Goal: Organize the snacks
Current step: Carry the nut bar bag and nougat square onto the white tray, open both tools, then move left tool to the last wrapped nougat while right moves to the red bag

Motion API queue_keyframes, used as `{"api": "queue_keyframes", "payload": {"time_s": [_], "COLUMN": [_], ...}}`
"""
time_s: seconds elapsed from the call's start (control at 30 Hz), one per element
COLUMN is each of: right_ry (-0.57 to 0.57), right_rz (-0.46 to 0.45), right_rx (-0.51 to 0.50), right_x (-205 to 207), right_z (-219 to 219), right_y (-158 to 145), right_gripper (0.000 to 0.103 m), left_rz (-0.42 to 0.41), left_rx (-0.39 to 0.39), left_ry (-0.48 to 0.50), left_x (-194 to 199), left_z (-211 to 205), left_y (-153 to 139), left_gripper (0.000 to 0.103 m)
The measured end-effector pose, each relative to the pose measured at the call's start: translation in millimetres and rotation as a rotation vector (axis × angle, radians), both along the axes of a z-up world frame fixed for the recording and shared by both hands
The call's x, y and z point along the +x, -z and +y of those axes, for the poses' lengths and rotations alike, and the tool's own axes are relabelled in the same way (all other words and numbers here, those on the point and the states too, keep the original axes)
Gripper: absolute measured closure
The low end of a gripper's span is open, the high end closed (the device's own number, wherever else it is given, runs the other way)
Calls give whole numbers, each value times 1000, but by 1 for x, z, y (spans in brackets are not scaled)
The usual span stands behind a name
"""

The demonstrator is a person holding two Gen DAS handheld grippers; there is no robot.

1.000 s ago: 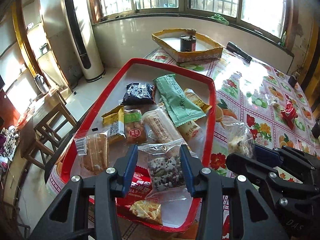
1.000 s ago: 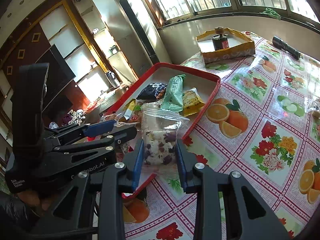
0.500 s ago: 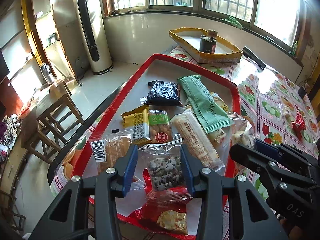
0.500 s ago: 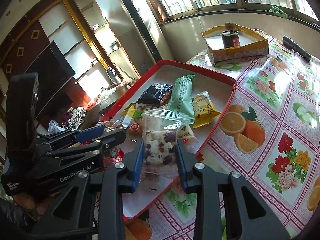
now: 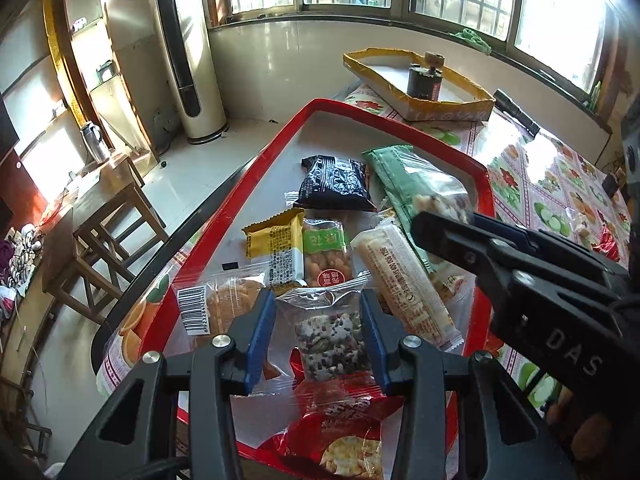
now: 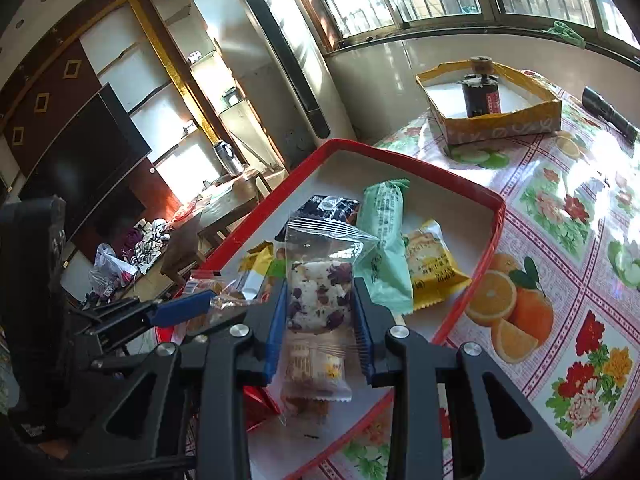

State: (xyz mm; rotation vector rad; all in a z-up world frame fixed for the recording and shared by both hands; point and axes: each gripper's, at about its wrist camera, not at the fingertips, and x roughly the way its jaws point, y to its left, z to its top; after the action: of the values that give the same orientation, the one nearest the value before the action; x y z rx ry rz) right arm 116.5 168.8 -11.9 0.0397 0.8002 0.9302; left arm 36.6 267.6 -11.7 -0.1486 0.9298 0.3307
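Note:
A red-rimmed tray (image 5: 276, 152) holds several wrapped snacks: a black packet (image 5: 334, 184), a long green one (image 5: 400, 176), a yellow one (image 5: 276, 248) and a white bar (image 5: 404, 280). My left gripper (image 5: 320, 320) hangs over the tray's near end, shut on a clear packet of dark seed brittle (image 5: 332, 340). Beneath it lies a red snack bag (image 5: 344, 420). My right gripper (image 6: 320, 304) is shut on a clear packet with a white and purple rice cake (image 6: 320, 292), held over the tray's (image 6: 400, 156) near right part. It reaches in from the right in the left wrist view.
A yellow cardboard box (image 5: 452, 108) with a dark can (image 5: 424, 80) stands beyond the tray. A black flashlight (image 5: 516, 112) and a small red snack (image 5: 608, 240) lie on the floral tablecloth (image 6: 560, 240). A wooden stool (image 5: 108, 232) stands left of the table edge.
The right gripper has carried its rice cake packet leftward from over the tablecloth to over the tray. The left gripper with its packet has shifted slightly along the tray.

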Motion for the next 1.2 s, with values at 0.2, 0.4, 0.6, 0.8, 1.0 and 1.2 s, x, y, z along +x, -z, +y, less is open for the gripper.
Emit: {"api": "queue_keyframes", "payload": {"time_s": [0.2,0.4,0.6,0.8,1.0,1.2], "right_ry": [-8,-16,-1,47,147,254], "right_rz": [9,-1,-34,-57,-35,-9], "right_rx": [-30,-31,1,43,50,60], "right_x": [17,14,7,-3,-3,-1], "right_z": [25,28,14,-21,-74,-133], "right_y": [7,9,0,-8,-2,6], "right_gripper": [70,67,57,51,46,44], "left_rz": [11,30,30,6,-8,-9], "left_rx": [-2,-5,-6,-13,9,7], "left_ry": [-6,-12,-17,9,65,132], "left_x": [2,4,2,0,3,11], "left_z": [4,6,5,-10,-41,-73], "left_y": [3,7,3,-7,-16,-21], "left_gripper": [61,60,59,53,51,49]}}
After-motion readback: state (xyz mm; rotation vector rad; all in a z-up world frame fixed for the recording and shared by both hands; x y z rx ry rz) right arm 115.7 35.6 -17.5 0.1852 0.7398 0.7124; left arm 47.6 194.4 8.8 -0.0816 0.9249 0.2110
